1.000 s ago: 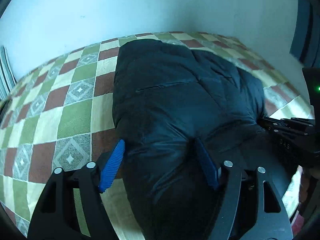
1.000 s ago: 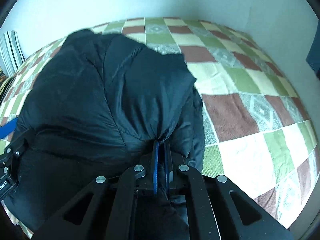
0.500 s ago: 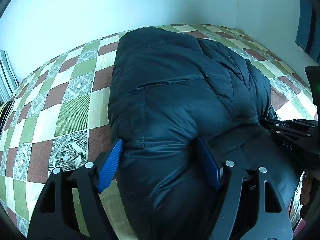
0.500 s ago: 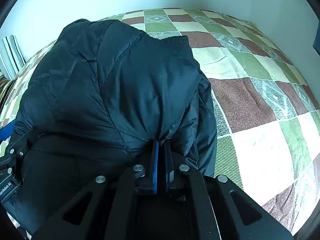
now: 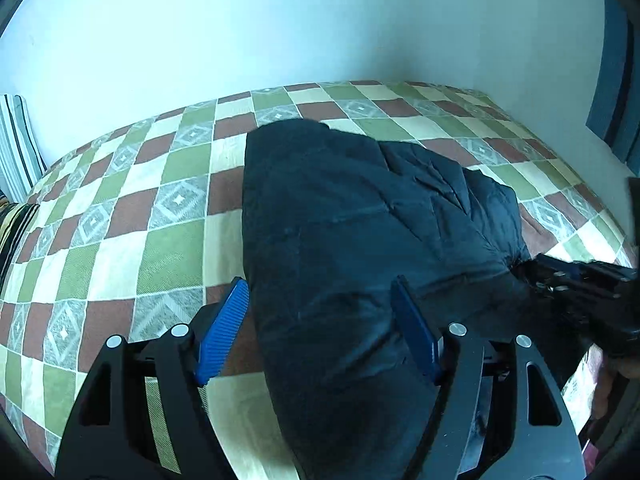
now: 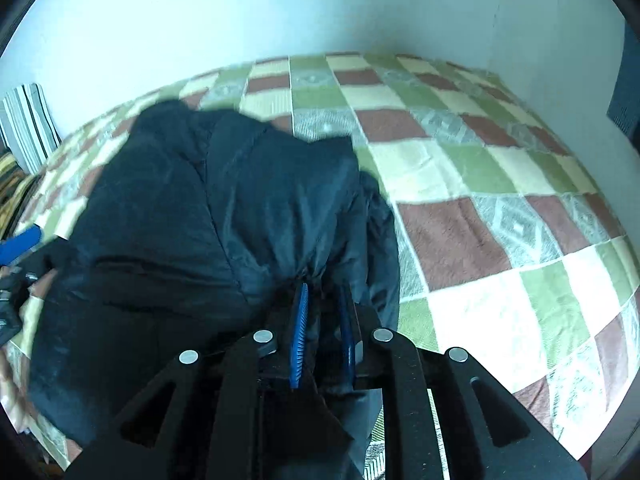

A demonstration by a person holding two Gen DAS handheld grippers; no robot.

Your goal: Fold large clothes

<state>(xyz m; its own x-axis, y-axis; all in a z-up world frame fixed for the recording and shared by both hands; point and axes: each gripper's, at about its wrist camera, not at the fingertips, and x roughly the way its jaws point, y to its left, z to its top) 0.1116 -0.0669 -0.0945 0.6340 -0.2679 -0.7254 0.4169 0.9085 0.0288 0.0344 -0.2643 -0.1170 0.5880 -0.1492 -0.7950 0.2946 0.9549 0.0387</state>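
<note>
A dark navy puffer jacket is seen lying on a checked bedspread, bulky and quilted, with stitched seams crossing its glossy shell. It is bunched into a rounded heap rather than spread flat. One straight edge is presented at its left side, the far edge is doubled over, and layered folds are stacked along its right side.

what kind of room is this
Most likely a bedroom: a dark puffy jacket lies on a bed with a checkered bedspread, set against a plain wall, with a striped pillow at the edge.
</note>
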